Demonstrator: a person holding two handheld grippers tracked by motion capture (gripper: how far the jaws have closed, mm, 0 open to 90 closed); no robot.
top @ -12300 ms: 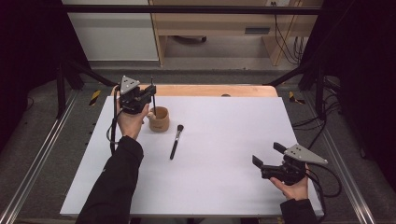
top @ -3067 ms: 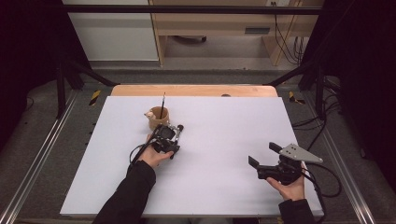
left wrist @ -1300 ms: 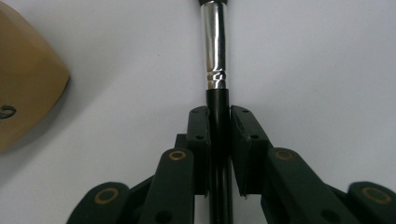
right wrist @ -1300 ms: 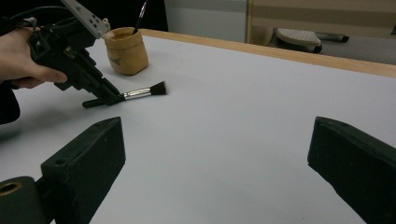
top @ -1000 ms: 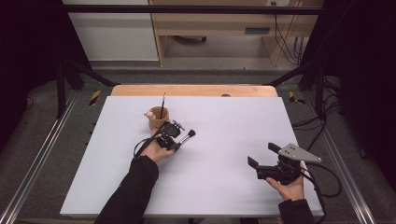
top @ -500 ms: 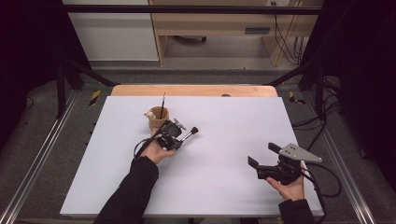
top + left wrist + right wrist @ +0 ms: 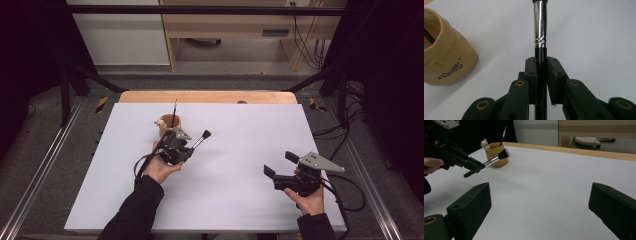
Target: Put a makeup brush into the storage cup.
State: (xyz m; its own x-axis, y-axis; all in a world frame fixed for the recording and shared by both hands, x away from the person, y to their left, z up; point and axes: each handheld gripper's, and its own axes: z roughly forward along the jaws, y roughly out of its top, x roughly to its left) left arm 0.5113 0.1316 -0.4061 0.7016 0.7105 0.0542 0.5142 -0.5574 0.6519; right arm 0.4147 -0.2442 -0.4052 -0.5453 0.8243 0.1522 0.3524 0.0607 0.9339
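We see a tan cup (image 7: 169, 123) on the white desk (image 7: 240, 200) holding one thin brush (image 7: 174, 108), its lower end hidden inside. Our left tongs (image 7: 186, 149) clench a black makeup brush (image 7: 200, 139) with a silver collar, raised beside the cup. Our right tongs (image 7: 276, 165) gape, holding nothing.

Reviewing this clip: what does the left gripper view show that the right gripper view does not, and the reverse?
Left gripper view alone: the grip up close, both jaws of the left gripper pressed on the brush's black handle just below its silver ferrule, and dark lettering on the cup.

Right gripper view alone: the right gripper's jaws standing wide apart with nothing between them, the brush's dark bristles, a thinner brush standing in the cup, the table's wooden edge.

Both: brush, tan cup, white tabletop.
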